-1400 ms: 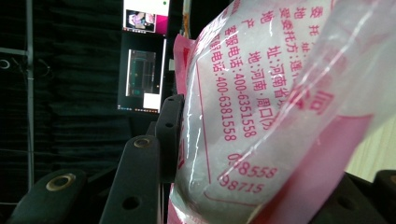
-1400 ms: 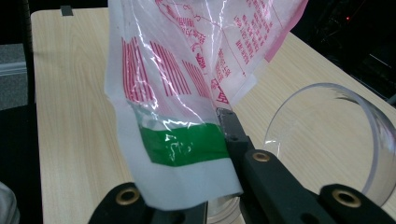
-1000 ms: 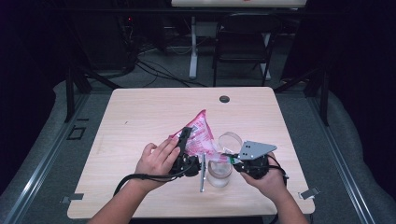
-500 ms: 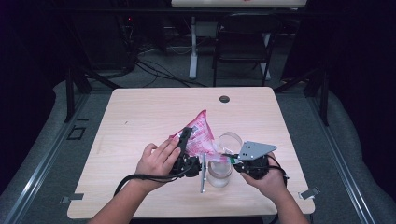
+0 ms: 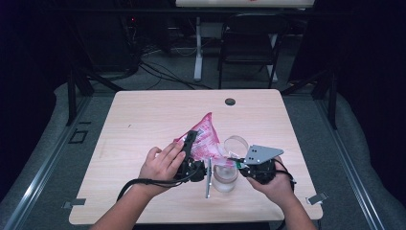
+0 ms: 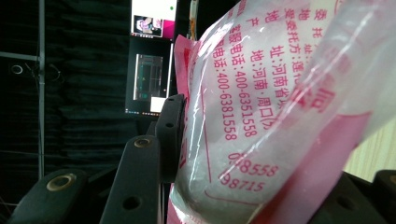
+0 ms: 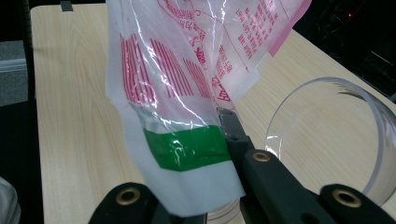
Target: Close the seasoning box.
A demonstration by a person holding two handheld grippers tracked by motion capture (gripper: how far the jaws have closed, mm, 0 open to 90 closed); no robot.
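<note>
**Bag held over the cup, both grippers on it**

A pink-and-white plastic bag [image 5: 207, 140] hangs just above the desk [image 5: 143, 120], stretched between the two grippers and tipped toward a clear cup [image 5: 225, 177] near the front edge. A second clear, round container [image 5: 236, 142] sits just behind the cup, beside the bag.

The left gripper [image 5: 190, 149] has its jaws partly closed around the bulging body of the bag; in the left gripper view the film presses against the inner face of one jaw, with white grains showing through the plastic [image 6: 261, 140]. The right gripper [image 5: 238, 164] is closed tight on a thin, flat corner of the bag, the part with the green band [image 7: 191, 147], as its own view shows.

The bag is soft and crinkly, and the film looks slick, so a light pinch could slide. The filled part is the heavier end and will sag and shift as the grains move; the flat seam and corners are the firmest places to take hold, since they fold into a thin, stiff strip between the pads. Squeezing the full belly hard would likely push the contents toward any opening. Whether the bag's mouth is already open over the cup I cannot tell, as the gripper and plate hide it from above.

The cup is light, rigid and probably easy to knock over if the bag drags across its rim.
</note>
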